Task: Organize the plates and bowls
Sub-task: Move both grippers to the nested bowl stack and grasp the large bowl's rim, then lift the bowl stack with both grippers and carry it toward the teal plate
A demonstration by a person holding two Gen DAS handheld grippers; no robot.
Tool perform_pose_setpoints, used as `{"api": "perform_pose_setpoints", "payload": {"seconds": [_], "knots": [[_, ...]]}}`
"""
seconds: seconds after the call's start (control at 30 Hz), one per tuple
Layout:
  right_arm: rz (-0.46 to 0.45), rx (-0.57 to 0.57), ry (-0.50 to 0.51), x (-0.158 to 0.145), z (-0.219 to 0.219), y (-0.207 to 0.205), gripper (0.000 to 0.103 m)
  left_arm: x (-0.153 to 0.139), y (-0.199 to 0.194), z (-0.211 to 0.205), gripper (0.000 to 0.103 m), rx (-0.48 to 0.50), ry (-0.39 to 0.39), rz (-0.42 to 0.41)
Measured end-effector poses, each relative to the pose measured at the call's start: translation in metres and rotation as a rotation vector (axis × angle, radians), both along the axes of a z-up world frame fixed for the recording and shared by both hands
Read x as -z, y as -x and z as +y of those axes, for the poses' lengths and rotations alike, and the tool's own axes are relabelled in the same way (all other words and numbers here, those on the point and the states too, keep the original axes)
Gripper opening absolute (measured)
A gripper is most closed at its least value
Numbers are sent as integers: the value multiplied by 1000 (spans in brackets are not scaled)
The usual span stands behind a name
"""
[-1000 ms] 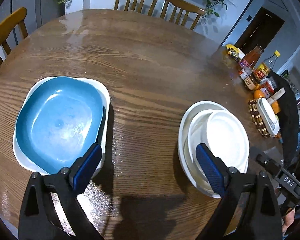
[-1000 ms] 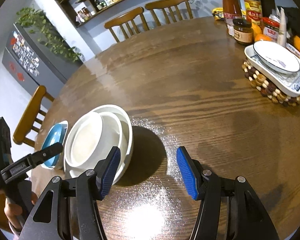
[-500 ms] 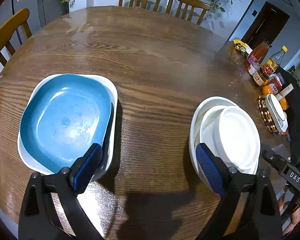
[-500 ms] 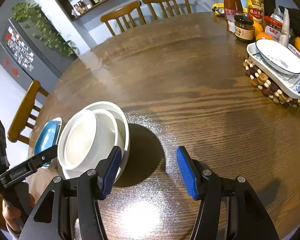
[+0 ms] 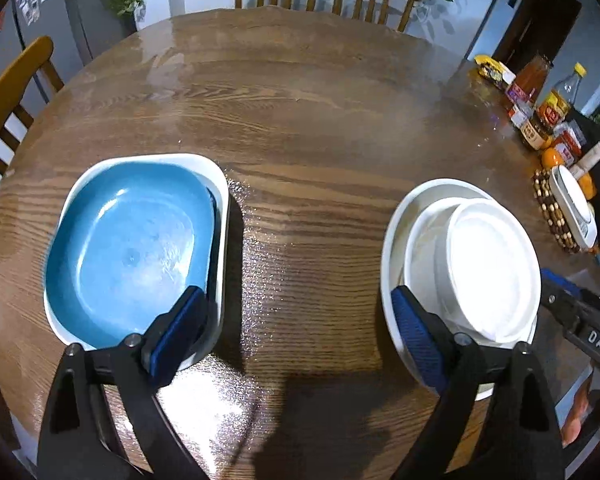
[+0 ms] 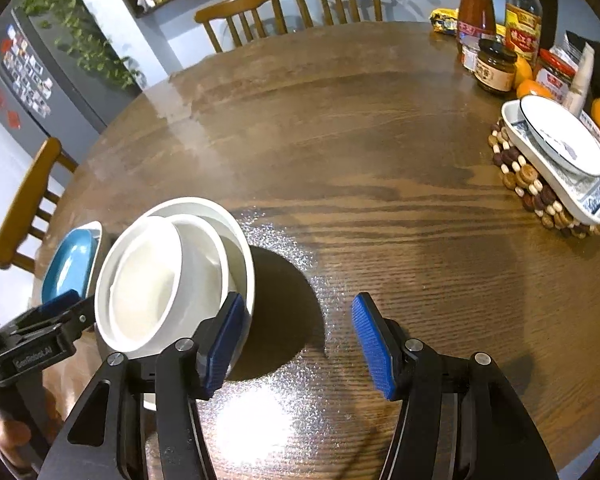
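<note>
In the left wrist view, the left gripper hung with its blue-padded fingers spread wide and empty over the round wooden desk, a square blue plate nested in a white square dish to its left and a nested stack of round white bowls to its right. In the right wrist view, the right gripper was likewise open and empty, its left finger just beside the stack's outer rim, possibly touching. Both stacks looked tidy; any further lift would best pinch one rim squarely and rise slowly.
</note>
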State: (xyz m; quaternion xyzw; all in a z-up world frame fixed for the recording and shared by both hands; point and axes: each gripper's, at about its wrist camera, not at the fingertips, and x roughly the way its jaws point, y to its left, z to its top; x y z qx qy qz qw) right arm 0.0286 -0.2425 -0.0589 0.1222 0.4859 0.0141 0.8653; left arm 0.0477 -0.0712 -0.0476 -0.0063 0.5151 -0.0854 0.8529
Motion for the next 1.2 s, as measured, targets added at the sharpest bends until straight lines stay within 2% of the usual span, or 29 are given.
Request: {"api": "perform_pose_setpoints", "payload": {"seconds": [0.13,0.17,0.23,0.37,0.47,0.63,0.73,0.87,0.9,1.03,1.1,1.2], "knots": [[-5,-8,-5,-1,2,-1,53,-3,-1,-6,83,22,-55,-14],[-8,-11,-13,-1,2,-1,51,-3,-2,-5,80,26,-44,-9],[-15,-25,-34,0,4,-2,44,-1,-5,-2,68,33,9,20],[-27,-45,-36,-2,10,0,32,0,-5,-2,58,39,51,29],[-31,-55,-46,-2,11,-1,25,-1,-5,-3,46,47,89,34],[-41,-53,-97,1,5,0,23,-3,-1,-10,24,70,132,30],[-44,-49,-119,2,3,1,23,-4,1,-13,22,66,131,24],[-49,-59,-113,-1,10,-1,11,-3,2,-16,20,51,125,17],[-51,-57,-96,-2,12,-2,10,-4,2,-18,19,52,113,11],[-53,-49,-99,-2,13,-4,11,-6,1,-28,3,82,86,8],[-53,-43,-101,-2,13,-3,11,-7,-1,-31,2,81,57,6],[-57,-32,-99,-2,13,-3,11,-6,-4,-26,2,69,91,15]]}}
